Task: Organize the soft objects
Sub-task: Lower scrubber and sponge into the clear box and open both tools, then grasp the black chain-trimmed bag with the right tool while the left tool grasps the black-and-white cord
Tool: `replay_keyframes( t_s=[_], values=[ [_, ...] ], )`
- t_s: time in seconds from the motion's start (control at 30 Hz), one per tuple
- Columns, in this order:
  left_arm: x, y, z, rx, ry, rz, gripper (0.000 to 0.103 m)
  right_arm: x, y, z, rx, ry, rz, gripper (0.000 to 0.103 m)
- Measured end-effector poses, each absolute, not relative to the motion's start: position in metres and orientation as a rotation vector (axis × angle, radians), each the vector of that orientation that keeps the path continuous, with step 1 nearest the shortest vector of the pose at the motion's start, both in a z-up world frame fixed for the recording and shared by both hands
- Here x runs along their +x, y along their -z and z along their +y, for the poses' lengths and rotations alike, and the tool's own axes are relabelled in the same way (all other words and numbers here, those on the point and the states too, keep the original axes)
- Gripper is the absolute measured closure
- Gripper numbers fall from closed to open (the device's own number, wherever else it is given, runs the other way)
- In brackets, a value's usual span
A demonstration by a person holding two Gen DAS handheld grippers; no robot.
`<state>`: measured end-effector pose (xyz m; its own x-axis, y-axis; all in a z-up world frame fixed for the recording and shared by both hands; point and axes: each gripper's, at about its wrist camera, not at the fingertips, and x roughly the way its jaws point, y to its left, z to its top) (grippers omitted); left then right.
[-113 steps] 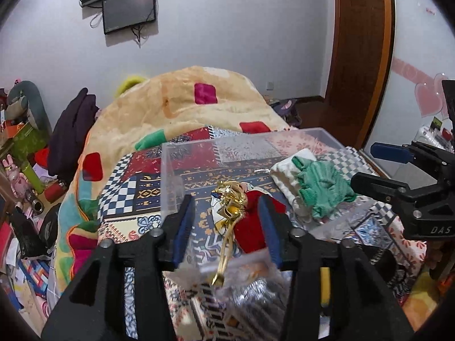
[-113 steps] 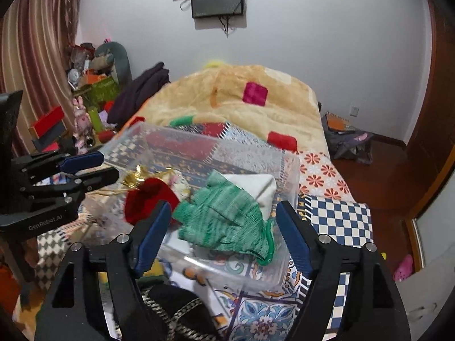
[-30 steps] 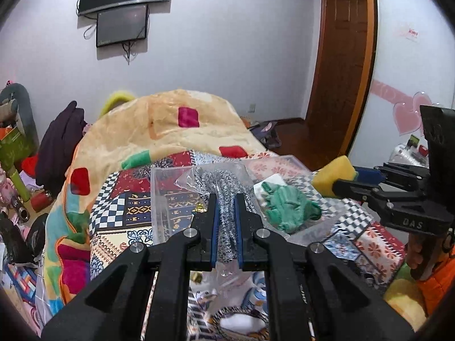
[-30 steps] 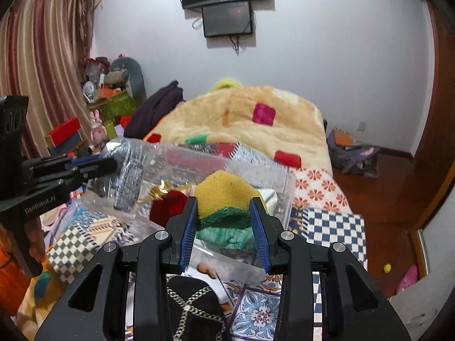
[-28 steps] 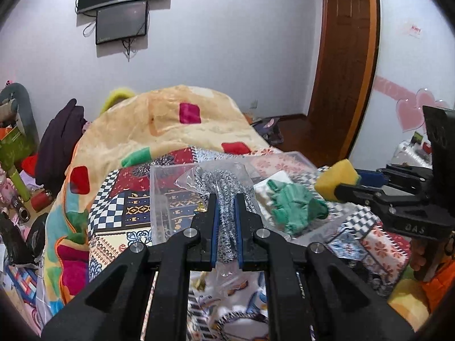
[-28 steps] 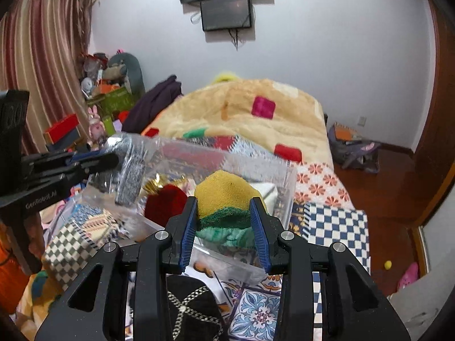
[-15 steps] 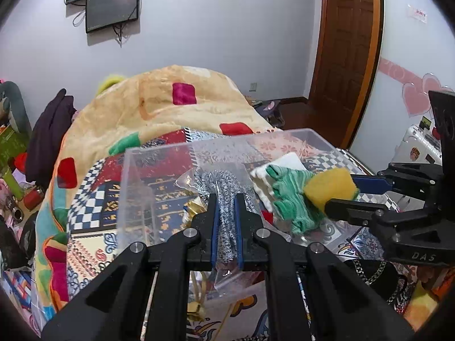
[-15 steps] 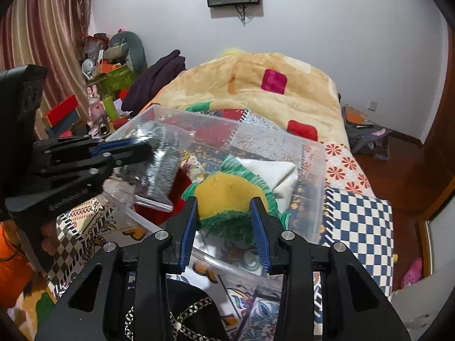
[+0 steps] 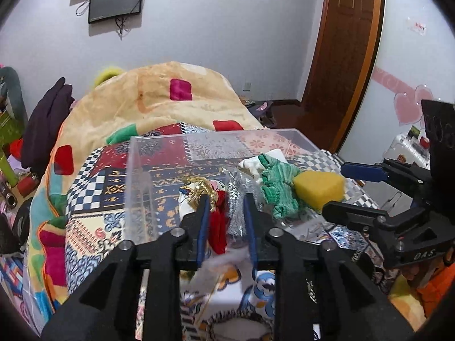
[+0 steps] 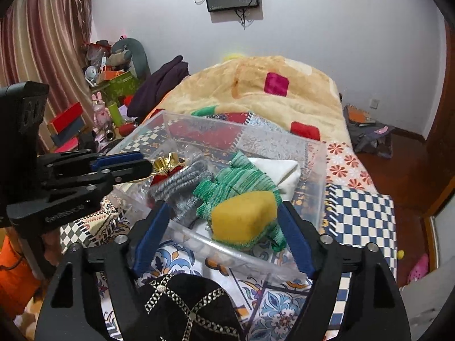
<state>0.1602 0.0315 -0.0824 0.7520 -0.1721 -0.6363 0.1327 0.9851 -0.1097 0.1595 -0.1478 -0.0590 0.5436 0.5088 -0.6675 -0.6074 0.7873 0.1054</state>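
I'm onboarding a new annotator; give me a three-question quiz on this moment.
1. True or false: the yellow sponge lies inside the clear bin.
2. What does the sponge rest on? A) green knit glove B) black cap C) white cloth
3. What state are the jaws of the left gripper and right gripper in?

Key: 1 true; 2 A; 3 both open, gripping nothing.

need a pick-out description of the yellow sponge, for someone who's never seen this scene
Find the clear plastic bin on the patterned bedspread. At its near edge, between the open right gripper's blue-padded fingers, the sponge lies on a green knit glove. It is the only solid yellow block, with a thin green scouring layer underneath.
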Motion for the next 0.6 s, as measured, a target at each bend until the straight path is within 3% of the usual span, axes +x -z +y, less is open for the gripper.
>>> replay_keyframes(
  t_s=[0.23, 0.33, 0.6],
  values=[
    [0.122, 0.069, 0.042, -0.073, 0.130, 0.676, 0.047, 0.147, 0.052, -0.160, -0.133, -0.646, 0.729, 0.017],
    [0.110, 0.072, 0.045, -0.079, 0.120, 0.693, 0.040, 0.143, 0.057, -0.166, -0.111, -0.634, 0.749, 0.011],
    [0.089, 0.109, 0.043, -0.067, 0.102, 0.796, 0.038, 0.132, 0.075, -0.176, -0.088, -0.625, 0.813, 0.008]
  ],
)
